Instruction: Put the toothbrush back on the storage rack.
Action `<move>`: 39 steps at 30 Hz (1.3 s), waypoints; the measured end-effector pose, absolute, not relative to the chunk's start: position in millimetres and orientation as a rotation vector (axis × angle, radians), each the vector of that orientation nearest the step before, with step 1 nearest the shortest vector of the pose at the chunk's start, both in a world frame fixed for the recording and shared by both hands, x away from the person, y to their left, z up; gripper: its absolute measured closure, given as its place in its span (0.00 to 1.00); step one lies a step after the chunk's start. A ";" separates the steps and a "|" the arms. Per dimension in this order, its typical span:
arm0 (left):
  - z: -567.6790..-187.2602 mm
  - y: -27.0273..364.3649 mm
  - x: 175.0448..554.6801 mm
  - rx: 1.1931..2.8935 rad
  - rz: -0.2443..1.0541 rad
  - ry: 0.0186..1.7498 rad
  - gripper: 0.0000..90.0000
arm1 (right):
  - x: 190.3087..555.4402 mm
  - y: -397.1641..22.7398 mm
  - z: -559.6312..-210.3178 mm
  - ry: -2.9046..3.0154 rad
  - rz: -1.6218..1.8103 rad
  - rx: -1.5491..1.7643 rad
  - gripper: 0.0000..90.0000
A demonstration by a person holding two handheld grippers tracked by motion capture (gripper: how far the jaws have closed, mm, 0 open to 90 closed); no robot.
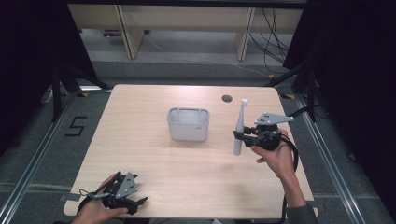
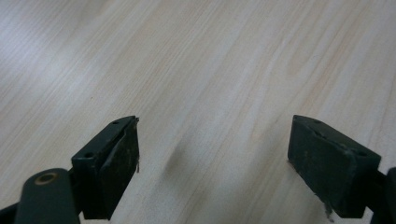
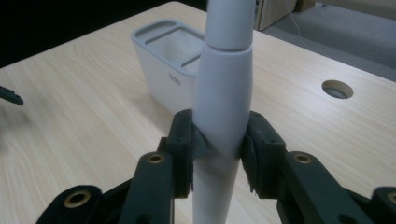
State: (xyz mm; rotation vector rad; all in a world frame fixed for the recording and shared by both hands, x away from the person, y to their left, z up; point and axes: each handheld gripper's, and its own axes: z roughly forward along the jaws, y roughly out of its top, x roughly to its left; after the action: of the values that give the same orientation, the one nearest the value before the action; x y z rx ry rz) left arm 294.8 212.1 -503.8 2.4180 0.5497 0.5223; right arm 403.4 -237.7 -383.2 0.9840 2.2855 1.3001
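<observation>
Toothbrush (image 1: 239,130) stands upright, clamped in the right gripper (image 1: 240,136), right of the white holder (image 1: 188,124) on the pale wooden table (image 1: 140,154); left gripper (image 1: 133,201) gapes empty, grey floor (image 1: 28,154) beyond.

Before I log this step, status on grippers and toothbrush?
Right gripper shut on electric toothbrush, upright. Left gripper open, empty. Holder apart, path clear.
</observation>
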 end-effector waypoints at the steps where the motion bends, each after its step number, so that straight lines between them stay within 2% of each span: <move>1: -503.8 212.1 294.8 2.418 0.522 0.550 0.18 | 403.4 -237.7 -383.2 2.286 1.300 0.984 0.74; 39: -502.8 212.6 294.9 2.428 0.523 0.538 0.18 | 439.2 -203.1 -365.4 2.211 1.377 0.965 0.74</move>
State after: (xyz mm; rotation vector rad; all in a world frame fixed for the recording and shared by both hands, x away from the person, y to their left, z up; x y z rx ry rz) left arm 294.9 212.6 -502.8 2.4280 0.5382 0.5226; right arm 439.2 -203.1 -365.4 0.9652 2.2109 1.3770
